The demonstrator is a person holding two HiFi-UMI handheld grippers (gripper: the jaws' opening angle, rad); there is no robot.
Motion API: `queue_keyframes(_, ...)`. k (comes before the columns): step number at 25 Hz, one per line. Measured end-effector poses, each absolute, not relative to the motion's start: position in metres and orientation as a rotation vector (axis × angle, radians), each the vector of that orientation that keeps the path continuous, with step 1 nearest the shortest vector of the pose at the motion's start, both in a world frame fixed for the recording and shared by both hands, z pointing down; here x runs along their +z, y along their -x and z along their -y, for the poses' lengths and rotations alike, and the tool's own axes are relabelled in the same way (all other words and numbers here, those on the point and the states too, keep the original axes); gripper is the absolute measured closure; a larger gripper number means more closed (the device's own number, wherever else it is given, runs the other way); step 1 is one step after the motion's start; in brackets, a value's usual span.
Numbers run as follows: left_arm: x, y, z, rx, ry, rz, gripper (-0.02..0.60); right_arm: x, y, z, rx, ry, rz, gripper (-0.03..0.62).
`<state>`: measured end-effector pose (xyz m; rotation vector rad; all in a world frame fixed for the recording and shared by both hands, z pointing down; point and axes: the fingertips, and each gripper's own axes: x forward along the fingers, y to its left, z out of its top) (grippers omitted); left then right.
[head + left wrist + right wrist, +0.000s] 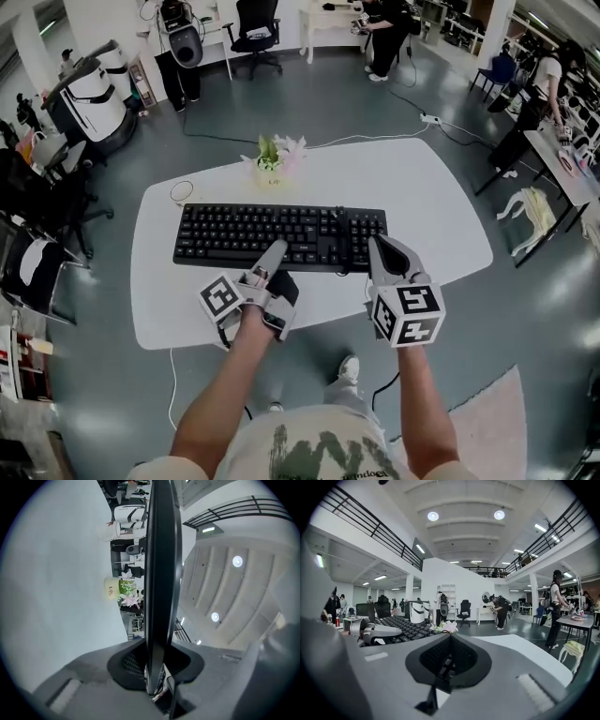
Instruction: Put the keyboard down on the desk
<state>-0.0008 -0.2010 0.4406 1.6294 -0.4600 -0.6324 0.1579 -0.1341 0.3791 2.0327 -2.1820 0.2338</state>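
Note:
A black keyboard [281, 234] lies lengthwise across the white desk [422, 187]. My left gripper [272, 253] is at its front edge, left of the middle. In the left gripper view the keyboard [161, 573] runs edge-on between the jaws, and the left gripper [157, 667] is shut on it, one jaw above and one below. My right gripper [380, 251] rests its tips over the keyboard's right end. In the right gripper view its pads [449, 660] stand together with keys [405, 626] showing past them. Whether the keyboard's underside touches the desk is hidden.
A small pot of pink flowers [275, 161] stands just behind the keyboard. A coiled white cable [178, 192] lies at the desk's left. Office chairs [255, 33], other tables and people stand around on the grey floor. The desk's front edge is close under my wrists.

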Motion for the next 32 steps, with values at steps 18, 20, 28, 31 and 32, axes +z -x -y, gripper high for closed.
queue_keyframes(18,0.437,-0.025,0.254,-0.817,-1.594,0.727,0.492,0.377,-0.188,0.247,0.237,-1.635,2.48,0.595)
queue_keyframes(20,0.438,-0.022,0.254,-0.837,-1.586,0.743,0.492,0.378,-0.186,0.251,0.234,-1.605,2.499,0.595)
queue_keyframes(28,0.442,-0.012,0.252,-0.869,-1.569,0.768,0.492,0.382,-0.174,0.257,0.236,-1.566,2.525,0.595)
queue_keyframes(31,0.445,-0.005,0.254,-0.868,-1.57,0.762,0.492,0.383,-0.167,0.26,0.235,-1.572,2.523,0.595)
queue_keyframes(32,0.445,-0.004,0.255,-0.866,-1.574,0.759,0.492,0.382,-0.166,0.26,0.234,-1.579,2.52,0.595)
